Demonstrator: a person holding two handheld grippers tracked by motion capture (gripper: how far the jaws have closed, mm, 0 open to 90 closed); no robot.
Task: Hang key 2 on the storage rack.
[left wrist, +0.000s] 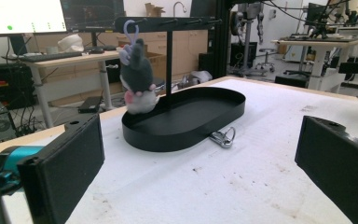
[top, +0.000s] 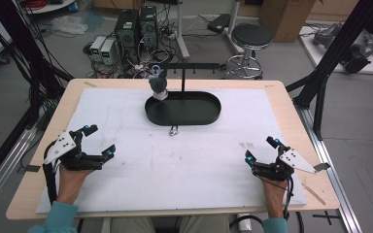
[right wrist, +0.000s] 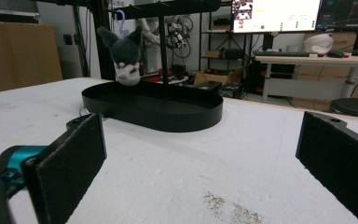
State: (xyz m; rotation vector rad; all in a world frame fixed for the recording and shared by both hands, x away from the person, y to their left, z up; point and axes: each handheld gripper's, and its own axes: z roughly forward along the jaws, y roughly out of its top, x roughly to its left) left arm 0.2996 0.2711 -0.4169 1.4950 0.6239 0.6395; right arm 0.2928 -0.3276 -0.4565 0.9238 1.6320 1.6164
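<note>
Evidently both grippers are idle: the left gripper (top: 93,140) has its jaws spread wide with nothing between them, and the right gripper (top: 260,150) is likewise wide and empty. Each rests low over the white mat (top: 126,184) near the person's edge of the table (top: 77,87), well apart from the other and from everything at the far side.

Further out, a small metal clasp (left wrist: 223,137) lies flat on the mat, just beside the near wall of the black oval tray (left wrist: 200,122); whether it touches that wall I cannot tell. It looks like a keyring clip, though it is too small in the high view to be sure. In the left gripper view its long axis runs roughly along the tray's rim, the loop end pointing to the right of that view.

A post rises from the tray and carries a black bar with pegs (left wrist: 168,22). From one peg near the bar's end hangs a grey plush charm (left wrist: 137,77) by a pale loop, ears up and its white lower part close above the tray's rim.

Judging from this, one charm is already hung, and the clasp on the mat seems to be the piece left to deal with. Neither gripper has started toward it, so reaching, grasping and hanging all remain.
</note>
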